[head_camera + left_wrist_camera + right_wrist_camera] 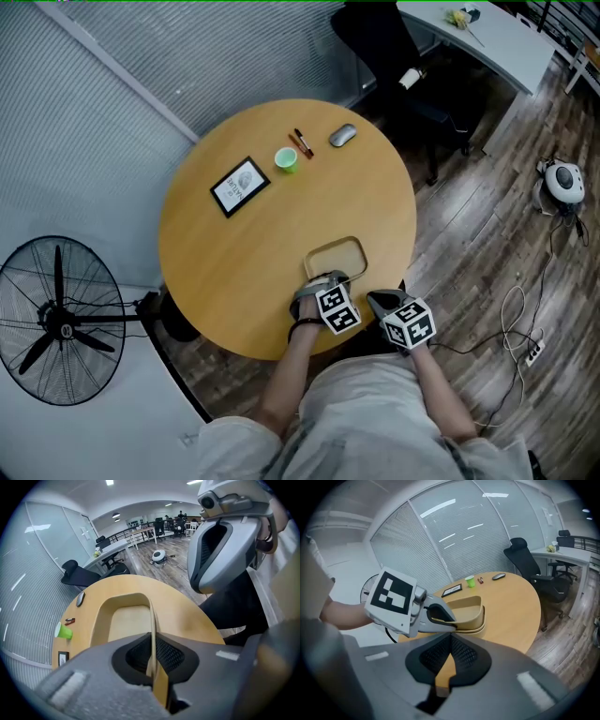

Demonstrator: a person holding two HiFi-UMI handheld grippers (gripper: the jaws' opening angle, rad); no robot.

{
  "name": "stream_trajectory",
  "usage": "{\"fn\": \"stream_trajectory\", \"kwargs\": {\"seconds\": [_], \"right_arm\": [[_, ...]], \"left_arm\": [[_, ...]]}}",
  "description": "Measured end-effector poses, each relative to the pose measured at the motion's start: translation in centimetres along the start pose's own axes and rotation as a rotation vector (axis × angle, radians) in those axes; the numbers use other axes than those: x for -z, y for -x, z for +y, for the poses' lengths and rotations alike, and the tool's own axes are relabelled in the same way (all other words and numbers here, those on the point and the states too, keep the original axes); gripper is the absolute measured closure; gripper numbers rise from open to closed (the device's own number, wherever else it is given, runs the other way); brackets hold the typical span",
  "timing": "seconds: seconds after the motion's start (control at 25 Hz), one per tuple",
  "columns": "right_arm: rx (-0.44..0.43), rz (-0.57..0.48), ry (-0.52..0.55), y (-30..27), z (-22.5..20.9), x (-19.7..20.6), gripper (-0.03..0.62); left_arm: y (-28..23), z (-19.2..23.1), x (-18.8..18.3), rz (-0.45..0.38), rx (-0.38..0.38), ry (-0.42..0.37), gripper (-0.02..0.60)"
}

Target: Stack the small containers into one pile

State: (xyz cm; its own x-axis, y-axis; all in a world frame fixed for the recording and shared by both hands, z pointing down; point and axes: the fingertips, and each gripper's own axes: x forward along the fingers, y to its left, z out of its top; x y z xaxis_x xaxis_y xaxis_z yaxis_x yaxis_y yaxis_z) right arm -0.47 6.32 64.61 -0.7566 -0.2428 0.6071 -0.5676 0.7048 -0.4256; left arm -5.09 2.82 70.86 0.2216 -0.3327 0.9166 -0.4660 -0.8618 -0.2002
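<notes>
While left gripper (pixel 153 654) clamps container (pixel 100 617) — by near wall.

Wood-plank floor (pixel 487 225), frosted-glass wall (pixel 112 103)

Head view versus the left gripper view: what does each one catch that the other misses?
Only the head view shows the standing fan and the power strip on the floor. Only the left gripper view shows how the left gripper is shut on the wall of the tan container. Both show the round table, green cup, mouse and robot vacuum.
</notes>
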Motion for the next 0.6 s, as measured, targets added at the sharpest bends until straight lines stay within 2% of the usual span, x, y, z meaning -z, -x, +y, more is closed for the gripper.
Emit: {"fn": "stream_trajectory", "kwargs": {"seconds": [0.2,0.28,0.36,0.6], "right_arm": [[0.017,-0.005,-0.002,0.7,-0.4,0.2,0.595],[0.021,-0.006,-0.001,0.8,-0.4,0.2,0.595],[0.022,-0.006,0.002,0.7,-0.3,0.1,0.595],[0.024,-0.004,0.006,0.5,-0.2,-0.2,0.595]], "left_arm": [[-0.6,-0.5,0.3,0.011,0.004,-0.003,0.561],[-0.4,-0.7,0.2,-0.001,0.020,0.003,0.555],[-0.2,-1.0,-0.1,-0.020,0.041,0.022,0.514],[0.5,-0.9,-0.5,-0.061,0.027,0.060,0.509]]}}
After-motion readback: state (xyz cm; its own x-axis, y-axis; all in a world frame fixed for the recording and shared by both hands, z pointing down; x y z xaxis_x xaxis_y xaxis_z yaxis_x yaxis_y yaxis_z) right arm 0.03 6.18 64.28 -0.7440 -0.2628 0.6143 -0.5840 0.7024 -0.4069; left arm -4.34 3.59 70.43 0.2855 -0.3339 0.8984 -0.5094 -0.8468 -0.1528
